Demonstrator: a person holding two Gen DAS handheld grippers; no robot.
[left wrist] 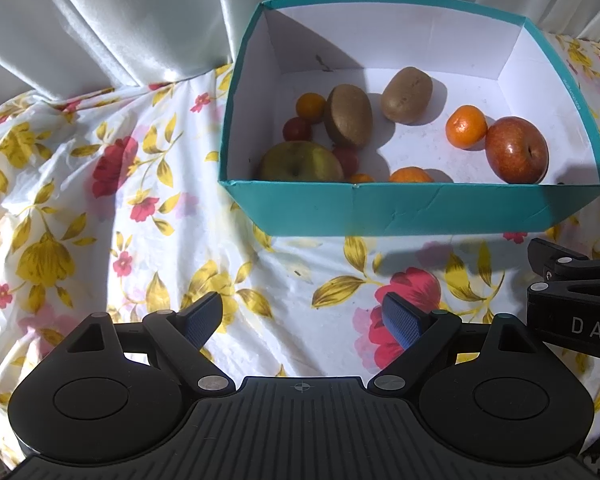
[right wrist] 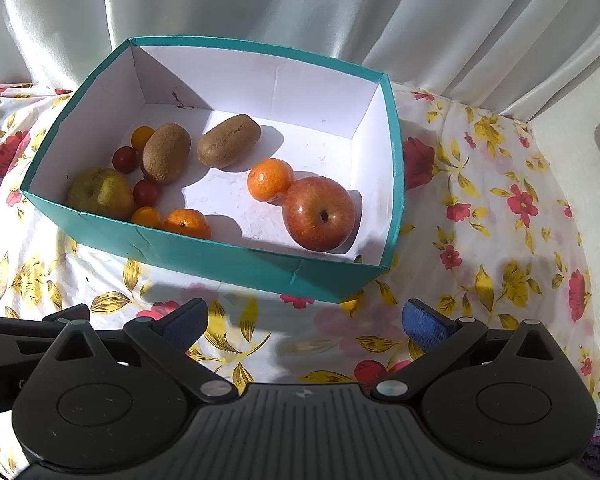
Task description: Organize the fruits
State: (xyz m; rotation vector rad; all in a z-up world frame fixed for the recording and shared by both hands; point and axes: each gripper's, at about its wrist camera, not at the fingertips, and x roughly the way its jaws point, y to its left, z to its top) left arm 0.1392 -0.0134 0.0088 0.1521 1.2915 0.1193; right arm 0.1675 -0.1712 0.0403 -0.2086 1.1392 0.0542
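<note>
A teal box with white inside walls stands on the flowered cloth. In it lie a red apple, a green apple, two kiwis, two mandarins, and several cherry tomatoes. My left gripper is open and empty, in front of the box. My right gripper is open and empty, in front of the box.
A flowered tablecloth covers the surface. White curtains hang behind the box. The right gripper's body shows at the right edge of the left wrist view.
</note>
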